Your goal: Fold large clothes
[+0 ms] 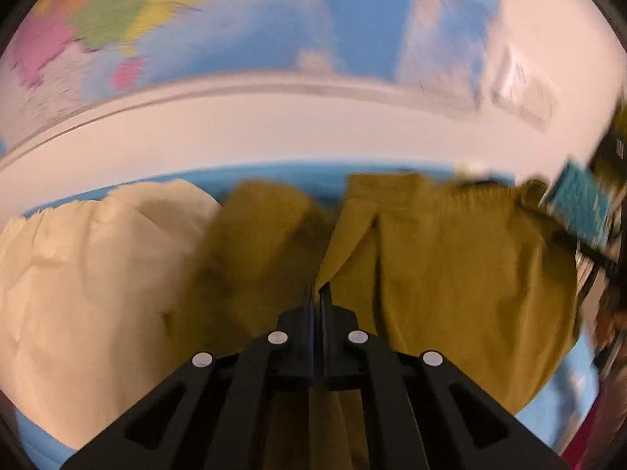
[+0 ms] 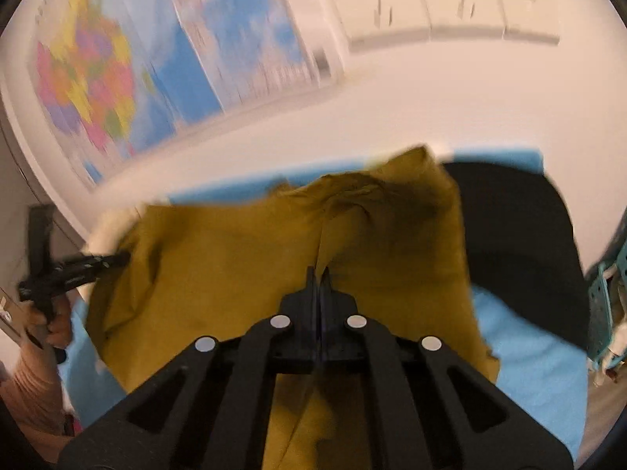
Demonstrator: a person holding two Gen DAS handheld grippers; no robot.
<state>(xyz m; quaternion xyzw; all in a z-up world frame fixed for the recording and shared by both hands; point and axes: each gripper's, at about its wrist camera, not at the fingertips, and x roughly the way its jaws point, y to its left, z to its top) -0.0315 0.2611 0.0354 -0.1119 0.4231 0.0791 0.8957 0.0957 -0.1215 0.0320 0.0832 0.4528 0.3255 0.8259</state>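
A large mustard-yellow garment hangs lifted above a light blue surface. My left gripper is shut on a fold of its edge. In the right wrist view the same garment spreads across the middle, and my right gripper is shut on another fold of it. The left gripper also shows in the right wrist view at the far left, pinching the garment's edge. Both views are blurred by motion.
A cream cloth lies left of the garment. A black cloth lies to its right on the blue surface. A teal basket stands at the right edge. A wall map and sockets are behind.
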